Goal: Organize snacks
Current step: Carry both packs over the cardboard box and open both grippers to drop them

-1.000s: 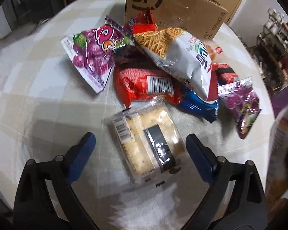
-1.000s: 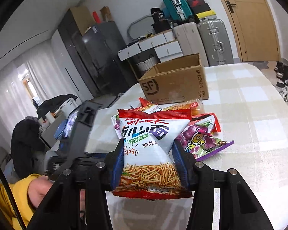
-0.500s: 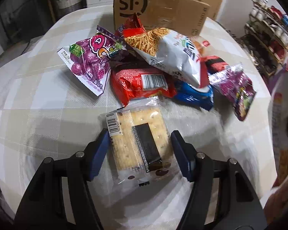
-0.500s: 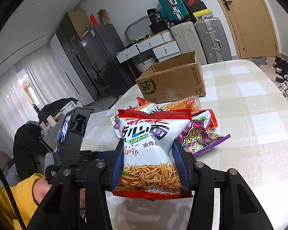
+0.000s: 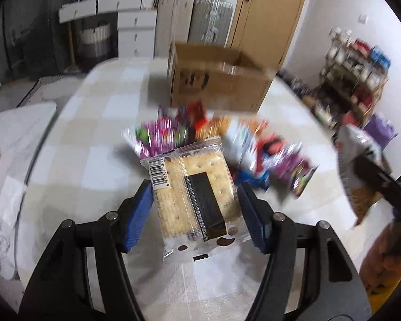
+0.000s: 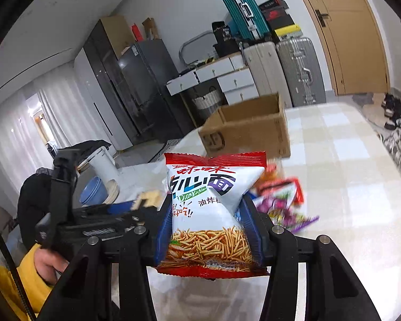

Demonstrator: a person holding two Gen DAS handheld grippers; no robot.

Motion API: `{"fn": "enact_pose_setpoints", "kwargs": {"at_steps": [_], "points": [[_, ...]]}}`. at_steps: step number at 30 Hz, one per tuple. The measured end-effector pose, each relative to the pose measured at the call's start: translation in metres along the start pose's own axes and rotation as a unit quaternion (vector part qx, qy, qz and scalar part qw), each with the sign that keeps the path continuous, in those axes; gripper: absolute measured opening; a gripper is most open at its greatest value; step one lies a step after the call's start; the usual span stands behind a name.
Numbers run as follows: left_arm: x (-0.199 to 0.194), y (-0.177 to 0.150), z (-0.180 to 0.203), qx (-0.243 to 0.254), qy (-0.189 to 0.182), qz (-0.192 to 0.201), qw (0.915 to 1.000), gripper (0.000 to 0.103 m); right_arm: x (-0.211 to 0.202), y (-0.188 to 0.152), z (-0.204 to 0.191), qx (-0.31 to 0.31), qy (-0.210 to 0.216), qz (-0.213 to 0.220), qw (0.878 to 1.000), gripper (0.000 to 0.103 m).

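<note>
A clear pack of crackers [image 5: 197,165] with a dark filling hangs above the checked table [image 5: 93,139], and my left gripper [image 5: 195,200] is shut on its sides. The blurred snack pile [image 5: 227,139] lies beyond it, in front of an open cardboard box [image 5: 216,80]. My right gripper [image 6: 206,206] is shut on a white and red bag of fried noodle snack [image 6: 211,187], held upright above the table. In the right wrist view the box [image 6: 248,131] stands behind the bag, the snack pile [image 6: 278,200] lies to its right, and the left gripper [image 6: 136,206] is at the left.
Stacked bowls [image 6: 99,195] and a white tub sit at the table's left end. A hand in a yellow sleeve [image 6: 48,264] holds the left tool. A shelf of small items [image 5: 355,61] stands to the right, and suitcases [image 6: 294,72] and drawers behind the box.
My left gripper closed on the cracker pack, then lifted it off the table and tipped up towards the box. The right gripper rose slightly, still holding its bag.
</note>
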State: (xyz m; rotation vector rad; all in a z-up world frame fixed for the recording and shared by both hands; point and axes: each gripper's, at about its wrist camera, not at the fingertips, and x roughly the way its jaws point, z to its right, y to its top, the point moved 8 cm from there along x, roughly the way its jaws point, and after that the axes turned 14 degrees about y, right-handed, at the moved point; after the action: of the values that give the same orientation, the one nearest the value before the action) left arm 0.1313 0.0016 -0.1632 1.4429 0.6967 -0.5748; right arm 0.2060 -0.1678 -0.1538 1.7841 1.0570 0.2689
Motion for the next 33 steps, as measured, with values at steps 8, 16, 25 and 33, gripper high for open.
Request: {"fn": "enact_pose_setpoints", "kwargs": {"at_steps": [8, 16, 25, 33], "points": [[-0.073, 0.067, -0.022, -0.008, -0.041, 0.104, 0.9937, 0.062, -0.006, 0.067, -0.012, -0.012, 0.011, 0.025, 1.0, 0.049], [-0.096, 0.127, -0.028, -0.021, -0.035, 0.149, 0.988, 0.062, 0.018, 0.127, -0.024, -0.012, 0.027, 0.035, 0.999, 0.049], [-0.058, 0.19, -0.011, -0.023, -0.017, 0.142, 0.9894, 0.062, 0.061, 0.178, 0.0, 0.004, 0.01, 0.018, 1.0, 0.049], [-0.007, 0.233, 0.01, -0.017, 0.0, 0.117, 0.9929, 0.062, 0.099, 0.2, 0.037, 0.013, -0.015, 0.007, 1.0, 0.049]]}}
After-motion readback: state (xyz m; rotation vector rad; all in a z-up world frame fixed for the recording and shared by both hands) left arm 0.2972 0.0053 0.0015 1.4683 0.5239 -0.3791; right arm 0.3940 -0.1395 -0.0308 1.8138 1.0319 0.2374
